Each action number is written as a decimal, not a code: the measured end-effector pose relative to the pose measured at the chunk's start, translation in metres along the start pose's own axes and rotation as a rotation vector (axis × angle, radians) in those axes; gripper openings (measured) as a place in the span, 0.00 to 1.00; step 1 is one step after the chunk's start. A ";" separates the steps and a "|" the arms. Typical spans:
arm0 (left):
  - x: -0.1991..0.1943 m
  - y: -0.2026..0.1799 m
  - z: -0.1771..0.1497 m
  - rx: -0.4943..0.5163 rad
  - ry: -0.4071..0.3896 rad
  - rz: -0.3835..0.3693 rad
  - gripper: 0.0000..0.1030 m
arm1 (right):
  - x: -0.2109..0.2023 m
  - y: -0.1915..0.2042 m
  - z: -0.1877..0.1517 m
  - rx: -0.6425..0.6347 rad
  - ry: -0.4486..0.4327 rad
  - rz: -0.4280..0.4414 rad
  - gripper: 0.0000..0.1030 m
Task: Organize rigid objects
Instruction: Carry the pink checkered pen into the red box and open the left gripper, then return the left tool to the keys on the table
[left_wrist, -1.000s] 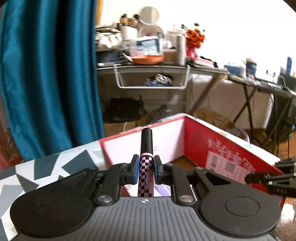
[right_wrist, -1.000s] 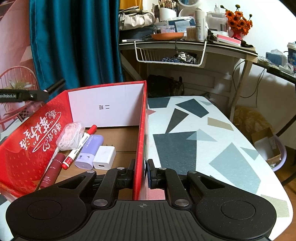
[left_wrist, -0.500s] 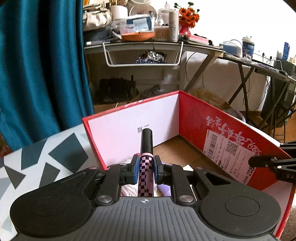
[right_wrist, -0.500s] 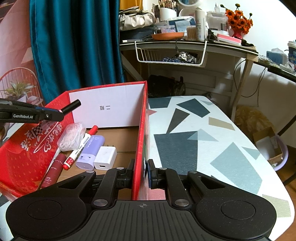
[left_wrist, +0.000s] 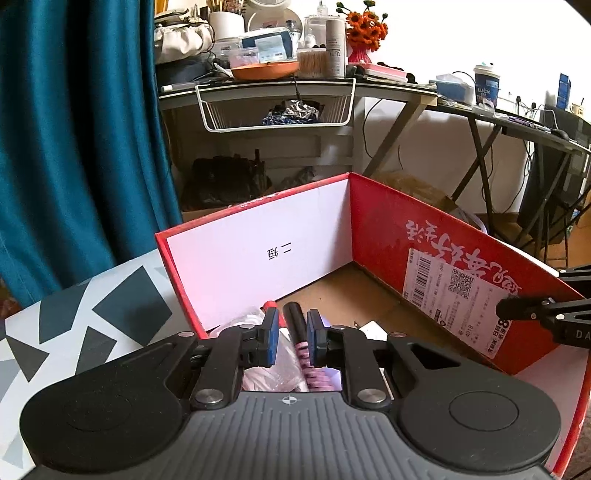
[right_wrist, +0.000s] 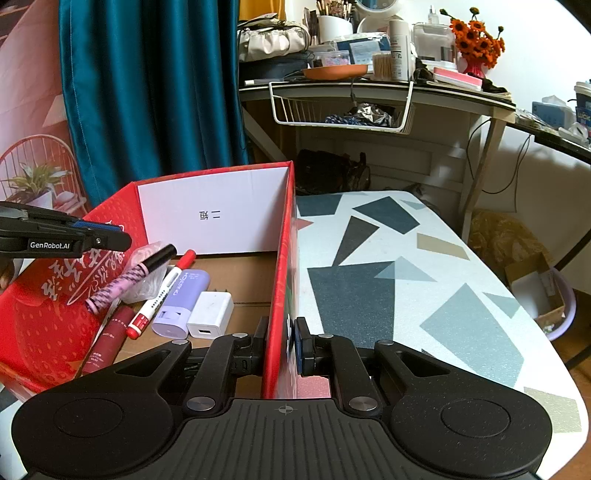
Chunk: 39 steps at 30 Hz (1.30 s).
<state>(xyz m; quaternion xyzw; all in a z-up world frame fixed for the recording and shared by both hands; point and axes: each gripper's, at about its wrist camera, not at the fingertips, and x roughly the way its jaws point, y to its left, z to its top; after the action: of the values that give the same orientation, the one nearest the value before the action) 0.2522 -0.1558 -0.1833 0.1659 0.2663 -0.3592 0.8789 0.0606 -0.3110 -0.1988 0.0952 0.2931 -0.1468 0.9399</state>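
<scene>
A red cardboard box (right_wrist: 214, 218) stands open on the patterned table (right_wrist: 406, 277). A pink-and-black checked pen with a black cap (right_wrist: 129, 277) lies tilted on a clear plastic bag (right_wrist: 147, 284) inside the box, at its left. My left gripper (right_wrist: 110, 238) hovers just above the pen, apart from it. In the left wrist view the pen (left_wrist: 297, 325) shows below the slightly parted pads of the left gripper (left_wrist: 293, 332), gripped by neither. My right gripper (right_wrist: 281, 332) is shut on the box's right wall, and its tip (left_wrist: 517, 312) shows there too.
On the box floor lie a red-capped marker (right_wrist: 159, 295), a lilac charger (right_wrist: 181, 302), a white plug adapter (right_wrist: 210, 314) and a dark red tube (right_wrist: 107, 343). A teal curtain (right_wrist: 147, 92) and a cluttered desk (right_wrist: 369, 85) stand behind.
My left gripper has moved over the box and sunk. The checked pen has dropped out of its jaws onto the things in the box. The right gripper has not moved.
</scene>
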 end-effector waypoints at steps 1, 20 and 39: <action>0.000 0.000 0.000 0.000 0.000 0.000 0.17 | 0.000 0.000 0.000 0.001 0.000 0.000 0.11; -0.005 0.006 0.007 -0.004 -0.006 0.005 0.17 | 0.001 0.000 0.000 0.001 0.000 0.002 0.12; -0.066 0.129 -0.061 -0.332 0.010 0.215 0.95 | 0.001 0.001 0.000 0.001 0.001 0.003 0.12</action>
<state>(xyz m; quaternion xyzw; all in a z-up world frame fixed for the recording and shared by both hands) 0.2841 -0.0013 -0.1806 0.0478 0.3069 -0.2138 0.9262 0.0620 -0.3100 -0.1994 0.0964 0.2933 -0.1455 0.9400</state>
